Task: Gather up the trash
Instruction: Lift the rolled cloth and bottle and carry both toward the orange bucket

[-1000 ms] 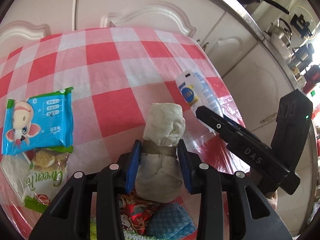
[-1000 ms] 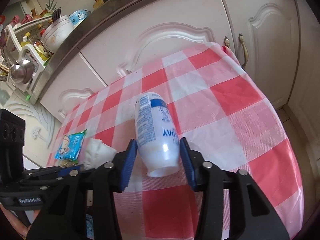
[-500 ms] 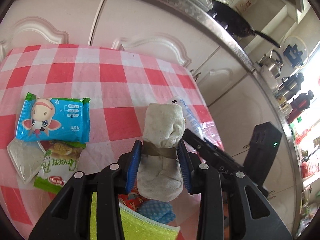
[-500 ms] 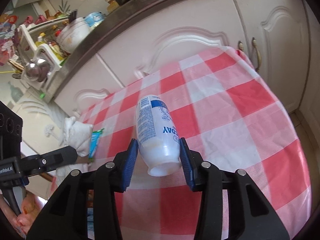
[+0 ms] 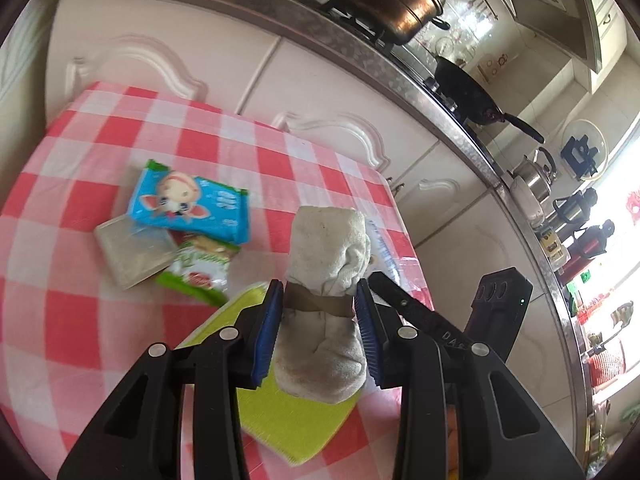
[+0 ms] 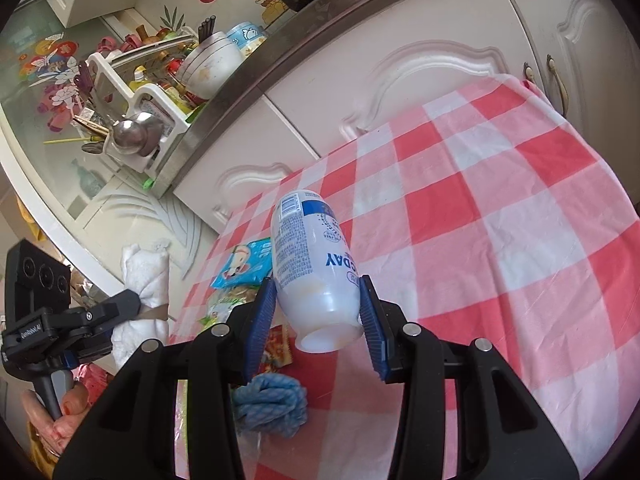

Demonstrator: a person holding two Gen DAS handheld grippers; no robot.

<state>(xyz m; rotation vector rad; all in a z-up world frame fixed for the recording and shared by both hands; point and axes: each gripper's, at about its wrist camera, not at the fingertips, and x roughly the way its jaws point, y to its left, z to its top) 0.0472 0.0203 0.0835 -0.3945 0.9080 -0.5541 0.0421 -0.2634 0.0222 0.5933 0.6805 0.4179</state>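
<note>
My left gripper (image 5: 318, 312) is shut on a dirty white cloth bundle (image 5: 326, 272) bound with a brown band, held above the red-checked table (image 5: 80, 320). The right wrist view shows that same bundle (image 6: 144, 280) off the table's left edge. My right gripper (image 6: 318, 312) is shut on a white plastic bottle (image 6: 312, 264) with a blue label, lifted over the table (image 6: 500, 220). On the cloth lie a blue wipes pack (image 5: 188, 204), a green snack wrapper (image 5: 198, 272), a clear plastic packet (image 5: 134, 250) and a yellow-green cloth (image 5: 288, 408).
White cabinet doors (image 5: 160, 64) and a steel counter edge (image 5: 360, 52) with pots stand behind the table. A blue cloth ball (image 6: 272, 404) and a red wrapper (image 6: 276, 348) lie near the table's front. A hand (image 6: 56, 420) grips the left tool's handle.
My left gripper rose and swung left with the bundle, so the wrappers now sit nearer the middle and the yellow-green cloth shows below. The right gripper lifted the bottle slightly.
</note>
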